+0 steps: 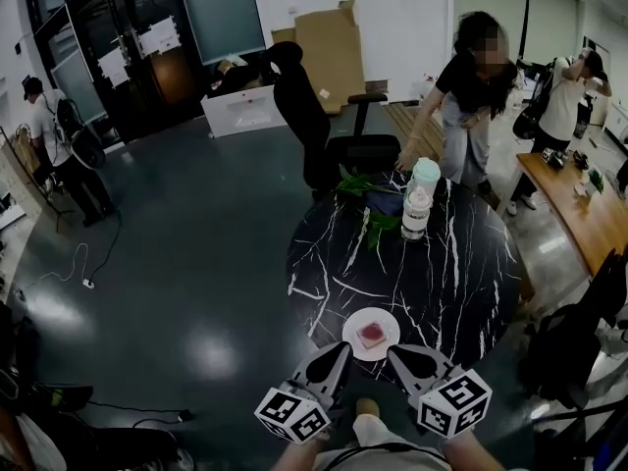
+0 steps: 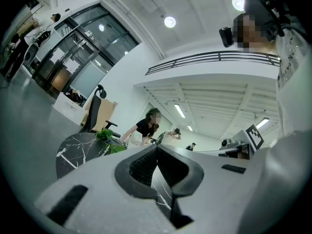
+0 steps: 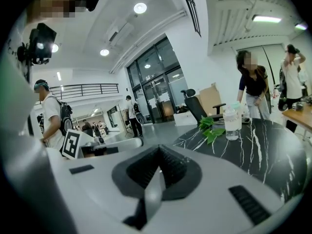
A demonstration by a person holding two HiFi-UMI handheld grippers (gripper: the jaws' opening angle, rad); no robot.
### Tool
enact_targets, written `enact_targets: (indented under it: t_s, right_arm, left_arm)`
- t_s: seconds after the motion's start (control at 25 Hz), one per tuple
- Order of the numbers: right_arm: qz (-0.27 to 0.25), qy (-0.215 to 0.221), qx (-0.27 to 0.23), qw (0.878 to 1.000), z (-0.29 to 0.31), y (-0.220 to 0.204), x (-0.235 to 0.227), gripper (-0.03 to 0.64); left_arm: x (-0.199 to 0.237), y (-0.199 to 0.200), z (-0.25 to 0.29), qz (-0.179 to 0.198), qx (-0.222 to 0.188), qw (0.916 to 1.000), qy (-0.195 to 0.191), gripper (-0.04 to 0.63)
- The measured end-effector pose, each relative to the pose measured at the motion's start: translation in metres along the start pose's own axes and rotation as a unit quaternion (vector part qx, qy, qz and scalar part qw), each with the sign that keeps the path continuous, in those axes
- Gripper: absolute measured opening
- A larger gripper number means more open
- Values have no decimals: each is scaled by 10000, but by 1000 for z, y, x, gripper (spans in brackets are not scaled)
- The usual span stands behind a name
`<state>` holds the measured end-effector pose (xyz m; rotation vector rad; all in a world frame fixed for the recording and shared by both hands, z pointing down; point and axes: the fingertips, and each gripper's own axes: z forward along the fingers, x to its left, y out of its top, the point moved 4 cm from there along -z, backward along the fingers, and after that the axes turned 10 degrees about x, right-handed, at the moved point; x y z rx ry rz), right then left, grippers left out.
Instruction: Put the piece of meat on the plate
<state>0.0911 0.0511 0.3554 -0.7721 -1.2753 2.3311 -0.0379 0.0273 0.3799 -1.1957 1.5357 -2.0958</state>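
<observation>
Currently: meat (image 1: 372,335) on plate (image 1: 352,347), desk (image 1: 446,283) near edge. Left tongs (image 1: 338,351), right tongs (image 1: 398,352): pressed together, empty. Risk: nudging the plate off the rim.

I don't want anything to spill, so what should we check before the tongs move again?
1. Meat lying on the plate: ok.
2. Left tongs shut and empty: ok.
3. Right tongs shut and empty: ok.
4. Bottles upright, at the far side of the table: ok.
5. The plate sits fully on the table, not over its near edge: cannot tell.
</observation>
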Motion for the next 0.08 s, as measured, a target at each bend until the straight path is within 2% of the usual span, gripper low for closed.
enact_targets:
  t_s: [0.08]
  right_arm:
    - [-3,-1,4,10000,0,0,-1,12]
  left_arm:
    - [0,0,1,10,-5,10000,-13,9]
